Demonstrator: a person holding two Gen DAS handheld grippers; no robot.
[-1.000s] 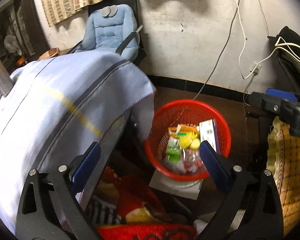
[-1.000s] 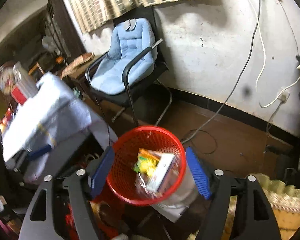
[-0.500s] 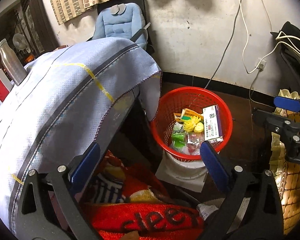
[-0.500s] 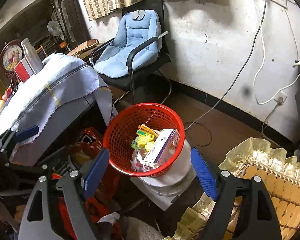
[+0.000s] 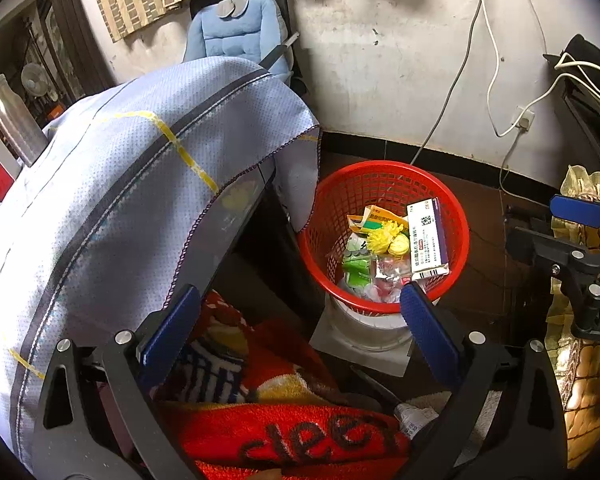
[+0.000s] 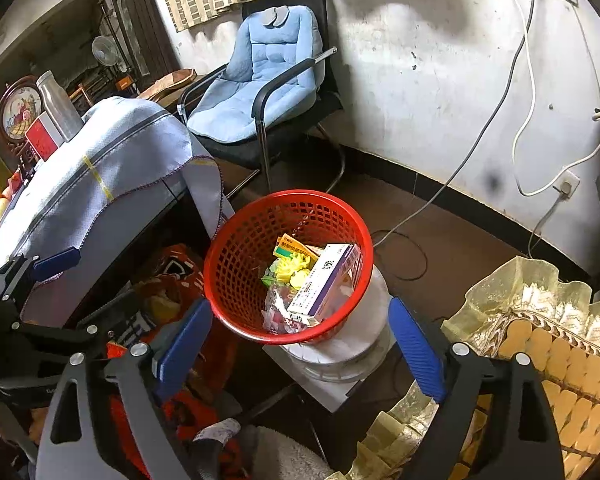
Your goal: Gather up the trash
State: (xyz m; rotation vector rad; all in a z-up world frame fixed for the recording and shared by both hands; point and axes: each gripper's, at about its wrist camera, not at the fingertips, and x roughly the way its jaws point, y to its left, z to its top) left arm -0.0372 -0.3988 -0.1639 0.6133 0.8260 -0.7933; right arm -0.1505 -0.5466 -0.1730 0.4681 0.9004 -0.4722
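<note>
A red mesh basket (image 5: pixel 380 176) (image 6: pixel 228 240) stands on a white round tub (image 6: pixel 352 344) on the floor. In it lie a white box with a purple edge (image 5: pixel 426 236) (image 6: pixel 324 280), yellow scraps (image 5: pixel 384 238), a green pack (image 5: pixel 356 268) and clear wrappers. My right gripper (image 6: pixel 300 308) hovers above the basket's near rim, its jaws opening with nothing between them. My left gripper (image 5: pixel 298 296) is open and empty, nearer the table, with the basket ahead to its right. Each gripper shows at the edge of the other's view.
A table under a blue-grey cloth (image 5: pixel 120 200) (image 6: pixel 112 160) stands left of the basket, with a metal bottle (image 6: pixel 58 100) on it. A blue cushioned chair (image 6: pixel 260 80) is behind. A red blanket (image 5: pixel 280 432) lies below, a gold-fringed cover (image 6: pixel 540 320) at right, cables along the wall.
The right gripper's jaws have spread wider. Both views have drawn back a little from the basket, whose contents have not moved. The left gripper stays open.
</note>
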